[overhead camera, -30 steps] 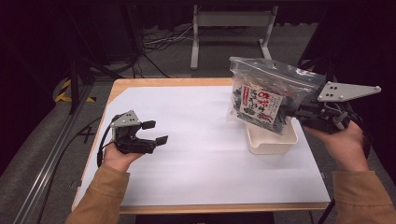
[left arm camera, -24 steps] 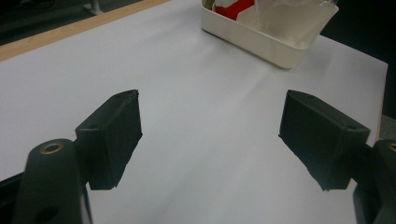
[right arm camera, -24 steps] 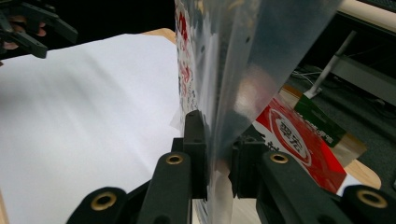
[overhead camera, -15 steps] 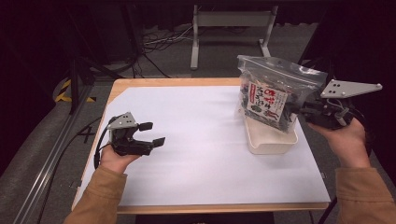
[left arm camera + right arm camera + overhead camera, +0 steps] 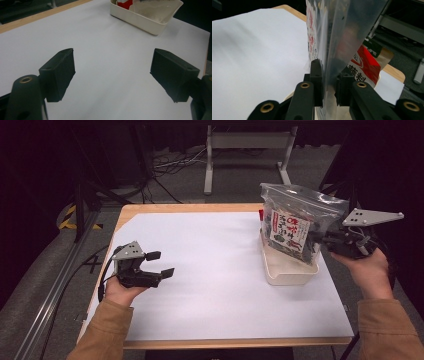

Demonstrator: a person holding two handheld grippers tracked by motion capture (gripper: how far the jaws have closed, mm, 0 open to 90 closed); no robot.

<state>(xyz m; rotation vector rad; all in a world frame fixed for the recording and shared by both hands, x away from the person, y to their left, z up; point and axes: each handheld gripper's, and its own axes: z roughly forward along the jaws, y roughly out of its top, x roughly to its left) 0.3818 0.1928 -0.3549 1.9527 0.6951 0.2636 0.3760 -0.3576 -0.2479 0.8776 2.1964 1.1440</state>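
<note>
With our right claw point(image 5: 324, 239) pinching only the bag's point(image 5: 294, 222) edge above the tray point(image 5: 287, 272), it could slip or tip the tray, while our left claw point(image 5: 159, 264) waits spread.

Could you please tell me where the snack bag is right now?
In the high view, the bag is at the table's right, clamped in the right gripper, its bottom in the tray.

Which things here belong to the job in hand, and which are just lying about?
Part of the job:
- right tool, shut on the clear snack bag
- white tray under the bag
- second packet in the tray

Just about:
- left tool, open over the white table cover
- metal stand and floor cables
</note>
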